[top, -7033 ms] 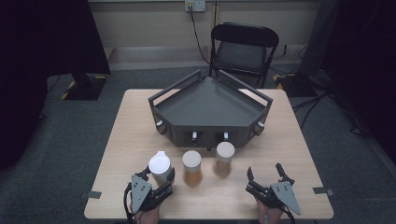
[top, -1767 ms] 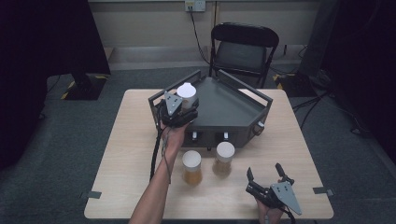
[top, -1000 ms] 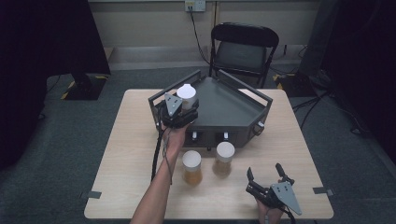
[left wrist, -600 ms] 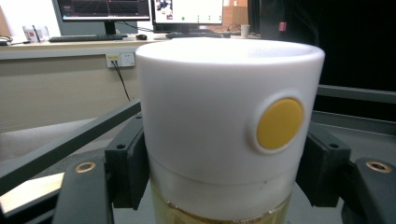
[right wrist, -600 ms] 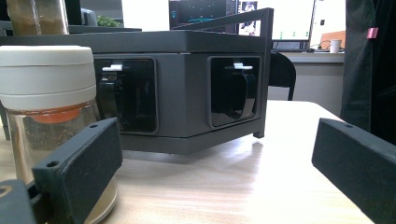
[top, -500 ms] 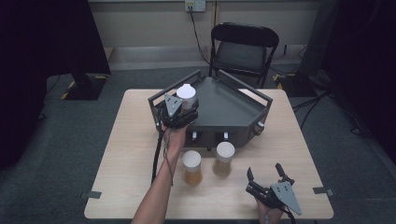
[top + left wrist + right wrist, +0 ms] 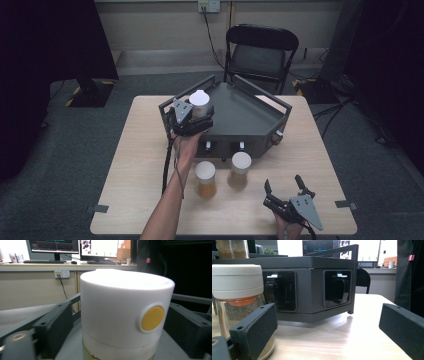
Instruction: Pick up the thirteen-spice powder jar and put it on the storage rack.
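Your left gripper (image 7: 196,116) reaches forward over the rack (image 7: 250,112), jaws just opening around the white-capped jar (image 7: 200,103) standing on it. Your right gripper (image 7: 285,192) rests open on the tabletop (image 7: 140,165).

A jar (image 7: 201,103) with a tall white cap bearing a round yellow dot and yellowish contents below stands upright on the top of the dark rack (image 7: 240,107), at its left corner, behind the front rail.
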A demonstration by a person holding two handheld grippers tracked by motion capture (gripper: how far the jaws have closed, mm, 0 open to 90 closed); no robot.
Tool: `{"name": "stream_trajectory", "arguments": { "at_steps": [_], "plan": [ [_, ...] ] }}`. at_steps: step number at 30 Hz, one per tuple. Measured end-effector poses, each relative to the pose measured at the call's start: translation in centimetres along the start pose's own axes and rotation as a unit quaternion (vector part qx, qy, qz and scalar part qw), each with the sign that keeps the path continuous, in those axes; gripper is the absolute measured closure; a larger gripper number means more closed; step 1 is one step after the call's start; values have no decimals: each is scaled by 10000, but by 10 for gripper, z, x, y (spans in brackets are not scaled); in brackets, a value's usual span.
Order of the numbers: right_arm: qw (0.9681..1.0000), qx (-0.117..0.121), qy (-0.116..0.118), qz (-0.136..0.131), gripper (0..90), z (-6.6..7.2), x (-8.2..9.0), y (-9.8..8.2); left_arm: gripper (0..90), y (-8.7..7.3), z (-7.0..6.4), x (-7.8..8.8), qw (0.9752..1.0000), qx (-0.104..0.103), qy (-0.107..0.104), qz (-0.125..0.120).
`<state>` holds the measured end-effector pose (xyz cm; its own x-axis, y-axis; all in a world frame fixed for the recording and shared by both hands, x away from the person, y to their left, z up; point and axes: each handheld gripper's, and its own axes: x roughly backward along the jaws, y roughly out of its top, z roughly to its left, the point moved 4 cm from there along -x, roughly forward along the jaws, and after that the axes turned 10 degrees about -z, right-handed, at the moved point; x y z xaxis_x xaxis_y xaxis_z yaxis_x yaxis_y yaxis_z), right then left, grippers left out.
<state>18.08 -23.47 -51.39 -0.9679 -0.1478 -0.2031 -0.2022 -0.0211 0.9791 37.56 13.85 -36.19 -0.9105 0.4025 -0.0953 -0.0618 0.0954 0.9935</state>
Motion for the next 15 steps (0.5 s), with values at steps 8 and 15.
{"name": "stream_trajectory", "arguments": {
  "at_steps": [8, 15],
  "plan": [
    [10000, -1, 0, -1, 6, 0, 0, 0, 0, 0, -1, 1, 9999, 20, 63, -80],
    [10000, -1, 2, -2, 6, 0, 0, 0, 0, 2, -1, 6, 9998, 34, 2, -171]
  ]
}}
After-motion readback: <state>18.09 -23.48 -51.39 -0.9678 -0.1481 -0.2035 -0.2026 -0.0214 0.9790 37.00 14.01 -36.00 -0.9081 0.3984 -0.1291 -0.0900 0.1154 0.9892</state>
